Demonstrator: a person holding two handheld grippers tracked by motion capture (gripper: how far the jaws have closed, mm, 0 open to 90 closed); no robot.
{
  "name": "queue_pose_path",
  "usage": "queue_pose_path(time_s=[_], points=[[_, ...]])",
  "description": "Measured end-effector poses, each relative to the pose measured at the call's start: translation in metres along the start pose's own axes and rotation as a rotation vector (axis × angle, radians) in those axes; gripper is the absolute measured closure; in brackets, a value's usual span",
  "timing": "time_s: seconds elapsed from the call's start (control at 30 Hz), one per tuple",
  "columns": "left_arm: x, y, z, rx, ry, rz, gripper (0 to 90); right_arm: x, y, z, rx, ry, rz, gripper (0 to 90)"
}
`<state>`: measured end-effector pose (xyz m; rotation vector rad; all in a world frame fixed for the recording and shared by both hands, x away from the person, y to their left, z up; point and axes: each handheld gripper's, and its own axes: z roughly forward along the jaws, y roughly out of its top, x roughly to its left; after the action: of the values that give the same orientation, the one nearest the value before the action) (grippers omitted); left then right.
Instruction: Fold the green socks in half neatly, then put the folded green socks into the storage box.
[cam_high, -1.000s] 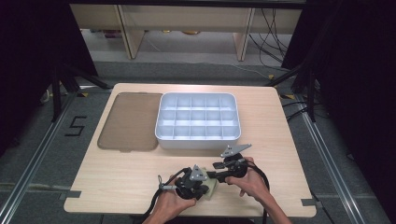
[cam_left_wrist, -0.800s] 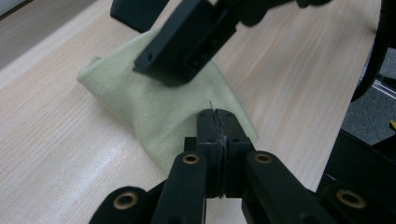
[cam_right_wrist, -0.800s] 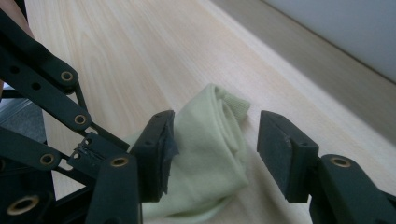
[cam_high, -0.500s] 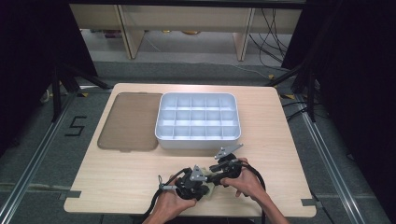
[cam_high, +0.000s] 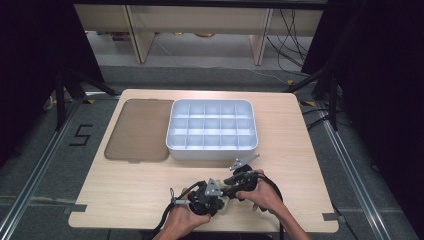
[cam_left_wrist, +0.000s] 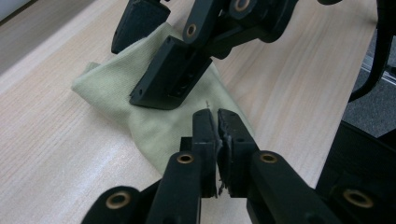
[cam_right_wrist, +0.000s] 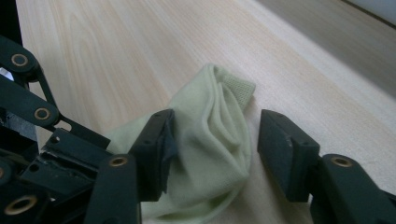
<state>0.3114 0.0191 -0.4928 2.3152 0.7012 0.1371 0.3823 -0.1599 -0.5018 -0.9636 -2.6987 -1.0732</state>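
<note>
A crumpled pale green cloth (cam_high: 224, 204) (cam_left_wrist: 112, 84) (cam_right_wrist: 210, 144) lies on the wooden table (cam_high: 125, 190) near its front edge, between the person's two hands. My left gripper (cam_high: 216, 199) (cam_left_wrist: 217, 114) has its jaws pressed together at the cloth's near edge, apparently pinching it. My right gripper (cam_high: 235, 186) (cam_right_wrist: 215, 135) is open, with one jaw on each side of the bunched cloth. In the left gripper view the right gripper (cam_left_wrist: 152, 49) comes down from the top, with one jaw resting on the cloth.
A white tray (cam_high: 212, 152) divided into several compartments stands at the table's middle back. A flat brown lid (cam_high: 137, 130) lies to its left. The table's front edge is just behind the hands, and dark floor surrounds the table.
The right gripper has moved left and down toward the left gripper, and its jaws now straddle the cloth. The left hand has hardly moved.
</note>
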Motion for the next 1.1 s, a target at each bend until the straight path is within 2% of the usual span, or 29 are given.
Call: queue_pose_path(time_s=[0.07,0.1,0.13,0.17,0.23,0.3,0.37,0.47,0.5,0.53,0.57,0.6,0.67,0.7,0.73,0.77,0.87,0.9,1.1], points=[[0.0,-0.001,-0.002,0.019,0.0,0.016,83.3,0.002,0.0,0.0,0.008,-0.012,-0.004,48.2],[0.003,-0.001,-0.004,0.037,-0.001,0.051,83.3,0.005,0.001,0.001,0.016,-0.016,0.001,49.3],[0.003,-0.001,-0.004,0.037,-0.001,0.051,83.5,0.005,0.001,0.001,0.016,-0.016,0.001,49.3],[0.002,-0.002,-0.003,0.029,-0.001,0.037,83.5,0.005,0.001,0.001,0.02,-0.022,-0.014,50.7],[0.001,-0.003,-0.002,0.005,-0.005,-0.01,83.8,0.007,0.001,0.002,0.021,-0.013,-0.014,54.7],[0.0,-0.003,-0.003,-0.001,-0.001,-0.005,82.5,0.007,0.001,0.002,0.022,-0.003,-0.008,58.1],[0.0,-0.004,-0.008,-0.02,-0.032,-0.037,78.2,0.007,0.001,0.002,0.02,0.002,-0.006,60.4],[0.001,-0.007,-0.016,-0.042,-0.052,-0.047,73.4,0.007,0.0,0.002,0.018,0.002,0.005,62.7],[0.0,-0.013,-0.027,-0.082,-0.062,-0.089,68.3,0.005,-0.001,0.002,0.009,0.015,0.011,64.8],[0.0,-0.013,-0.027,-0.082,-0.062,-0.089,65.3,0.005,-0.001,0.002,0.009,0.015,0.011,64.8],[0.005,-0.022,-0.04,-0.08,-0.052,-0.08,62.0,0.005,-0.002,0.002,0.001,0.02,0.02,66.7],[0.005,-0.022,-0.04,-0.08,-0.052,-0.08,59.4,0.005,-0.002,0.002,0.001,0.02,0.02,66.7],[0.009,-0.032,-0.049,-0.102,-0.048,-0.136,56.8,0.006,-0.002,0.002,0.0,0.02,0.012,68.4],[0.013,-0.037,-0.054,-0.098,-0.04,-0.129,50.9,0.007,-0.002,0.002,-0.001,0.015,0.012,69.5],[0.015,-0.043,-0.058,-0.114,-0.024,-0.16,50.9,0.007,-0.002,0.002,-0.001,0.015,0.012,69.5],[0.02,-0.051,-0.064,-0.116,-0.013,-0.19,46.1,0.006,-0.002,0.002,-0.006,0.017,0.01,70.1],[0.026,-0.058,-0.07,-0.107,0.007,-0.203,42.8,0.005,-0.003,0.002,-0.017,0.043,0.015,70.8],[0.032,-0.063,-0.074,-0.114,0.024,-0.205,38.2,0.005,-0.003,0.001,-0.02,0.029,0.021,71.3],[0.041,-0.08,-0.081,-0.149,0.068,-0.254,34.9,0.007,-0.003,-0.001,-0.034,0.032,0.014,72.6]])
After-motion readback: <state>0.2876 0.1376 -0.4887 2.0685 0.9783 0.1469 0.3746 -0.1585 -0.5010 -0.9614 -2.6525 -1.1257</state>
